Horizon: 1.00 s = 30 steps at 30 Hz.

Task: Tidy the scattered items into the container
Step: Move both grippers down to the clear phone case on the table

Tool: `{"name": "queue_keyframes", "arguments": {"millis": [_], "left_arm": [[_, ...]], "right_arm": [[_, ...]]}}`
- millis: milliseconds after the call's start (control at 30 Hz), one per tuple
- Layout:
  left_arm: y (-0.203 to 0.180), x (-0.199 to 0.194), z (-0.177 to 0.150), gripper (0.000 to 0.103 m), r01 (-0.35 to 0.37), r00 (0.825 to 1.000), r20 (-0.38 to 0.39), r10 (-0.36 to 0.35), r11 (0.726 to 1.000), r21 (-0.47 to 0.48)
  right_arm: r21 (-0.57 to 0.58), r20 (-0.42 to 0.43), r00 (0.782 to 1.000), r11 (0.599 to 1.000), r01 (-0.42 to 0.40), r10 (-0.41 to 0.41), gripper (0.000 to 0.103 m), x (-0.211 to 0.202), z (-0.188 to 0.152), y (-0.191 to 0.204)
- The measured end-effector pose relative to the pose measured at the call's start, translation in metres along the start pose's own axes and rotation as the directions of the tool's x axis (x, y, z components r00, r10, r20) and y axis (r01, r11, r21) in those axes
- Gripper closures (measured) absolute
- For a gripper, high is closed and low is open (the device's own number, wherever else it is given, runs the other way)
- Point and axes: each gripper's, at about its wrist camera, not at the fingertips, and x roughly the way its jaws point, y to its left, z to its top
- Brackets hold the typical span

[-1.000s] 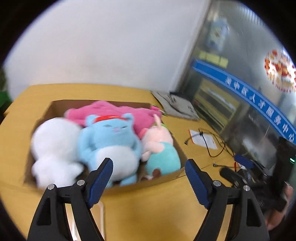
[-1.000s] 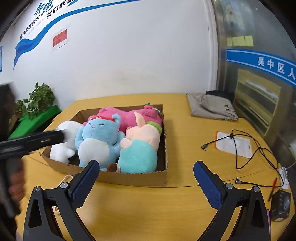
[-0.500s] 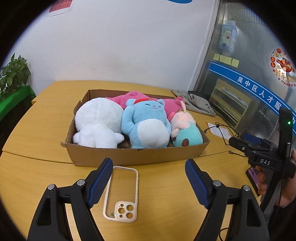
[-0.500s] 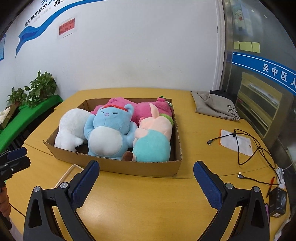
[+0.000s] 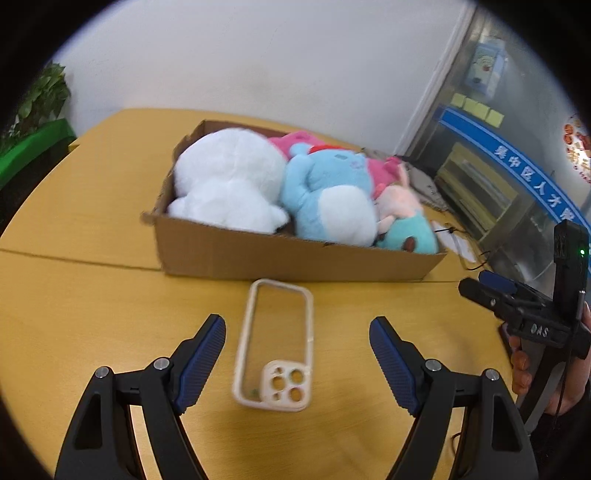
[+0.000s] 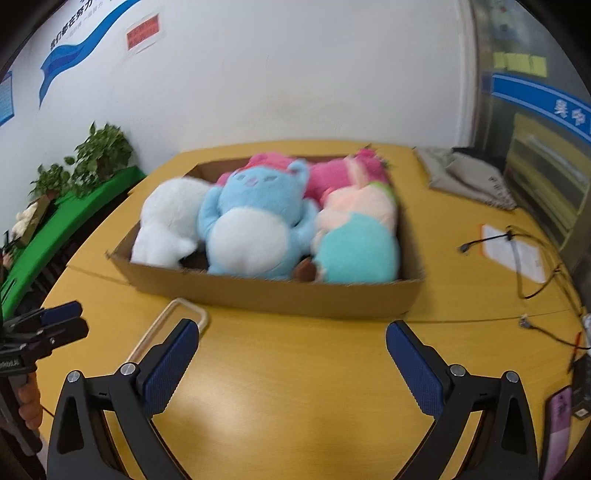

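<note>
Left wrist view: the left hand-held gripper (image 5: pixel 297 328) is spread wide with nothing in it. A cream phone case (image 5: pixel 275 345) lies flat on the yellow table (image 5: pixel 85 229), low in the middle of the frame, between the two blue pads but not touching them. Above it sits the cardboard box (image 5: pixel 295 258). Inside are a white plush (image 5: pixel 229 184), a blue plush (image 5: pixel 328 199), a pink plush (image 5: pixel 295 140) and a small teal plush (image 5: pixel 406 232). At the right edge a hand holds the right hand-held gripper (image 5: pixel 495 286); it reads "DAS". The blue sign at upper right has writing too blurry to read.

Right wrist view: the right hand-held gripper (image 6: pixel 291 347) is also spread wide and holds nothing. The box fills the middle. The phone case peeks out at lower left, just in front of the box. A red paper (image 6: pixel 144 33) on the wall at upper left is too blurry to read.
</note>
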Motion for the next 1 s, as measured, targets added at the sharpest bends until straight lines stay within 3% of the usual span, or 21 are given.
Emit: {"name": "queue_keyframes", "arguments": {"millis": [100,267,367,433,500,533,667,733,900,1000], "left_arm": [[0.012,0.013,-0.009,0.023,-0.018,0.999,-0.052,0.016,1.0,-0.022],[0.021,0.032,-0.027,0.026,-0.012,0.991,-0.136,0.003,0.998,-0.064],[0.026,0.047,-0.039,0.055,-0.022,0.98,-0.201,0.002,0.995,-0.099],[0.03,0.056,-0.045,0.076,-0.032,0.973,-0.23,0.002,0.991,-0.128],[0.033,0.058,-0.046,0.091,-0.049,0.972,-0.234,0.016,0.989,-0.138],[0.034,0.059,-0.047,0.098,-0.054,0.97,-0.241,0.018,0.988,-0.145],[0.04,0.06,-0.05,0.1,-0.052,0.969,-0.246,0.011,0.985,-0.163],[0.04,0.061,-0.051,0.1,-0.078,0.968,-0.249,0.04,0.986,-0.145],[0.044,0.06,-0.048,0.1,-0.077,0.967,-0.253,0.038,0.986,-0.146],[0.033,0.046,-0.045,0.1,-0.027,0.973,-0.232,0.004,0.995,-0.094]], "right_arm": [[-0.019,-0.074,0.995,0.998,-0.066,0.064,0.001,0.031,-0.008,0.023],[-0.067,-0.116,0.988,0.991,-0.114,0.105,0.008,0.08,-0.006,0.05],[-0.057,-0.149,0.98,0.988,-0.145,0.135,0.015,0.112,0.001,0.058],[-0.071,-0.18,0.972,0.983,-0.168,0.153,0.027,0.132,0.001,0.067],[-0.115,-0.214,0.969,0.982,-0.148,0.121,0.052,0.149,-0.004,0.077],[-0.122,-0.205,0.971,0.981,-0.152,0.125,0.052,0.152,-0.006,0.079],[-0.152,-0.203,0.972,0.977,-0.152,0.119,0.066,0.144,-0.012,0.078],[-0.183,-0.207,0.972,0.972,-0.15,0.112,0.074,0.133,-0.021,0.074],[-0.161,-0.237,0.965,0.975,-0.155,0.114,0.075,0.102,-0.049,0.051],[-0.177,-0.29,0.949,0.967,-0.185,0.128,0.074,0.08,-0.066,0.04]]}}
